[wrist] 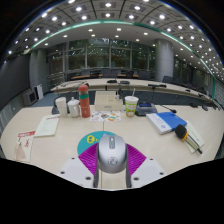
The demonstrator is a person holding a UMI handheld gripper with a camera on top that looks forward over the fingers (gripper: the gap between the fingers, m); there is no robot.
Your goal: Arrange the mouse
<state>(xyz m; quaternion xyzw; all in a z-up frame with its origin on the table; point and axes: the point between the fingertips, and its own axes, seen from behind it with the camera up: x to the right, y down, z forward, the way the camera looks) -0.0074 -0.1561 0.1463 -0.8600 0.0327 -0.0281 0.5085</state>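
Observation:
A silver-grey mouse with a scroll wheel sits between my two fingers, its nose pointing away from me. My gripper is shut on it: the magenta pads press against its left and right sides. A round teal mat with a yellow mark lies on the table just ahead and left of the fingers, partly hidden by the mouse and the left pad. I cannot tell whether the mouse rests on the table or is lifted.
Beyond the fingers on the beige table stand a red bottle, a white cup and a green-and-white cup. A blue notebook lies at the right, a white sheet at the left.

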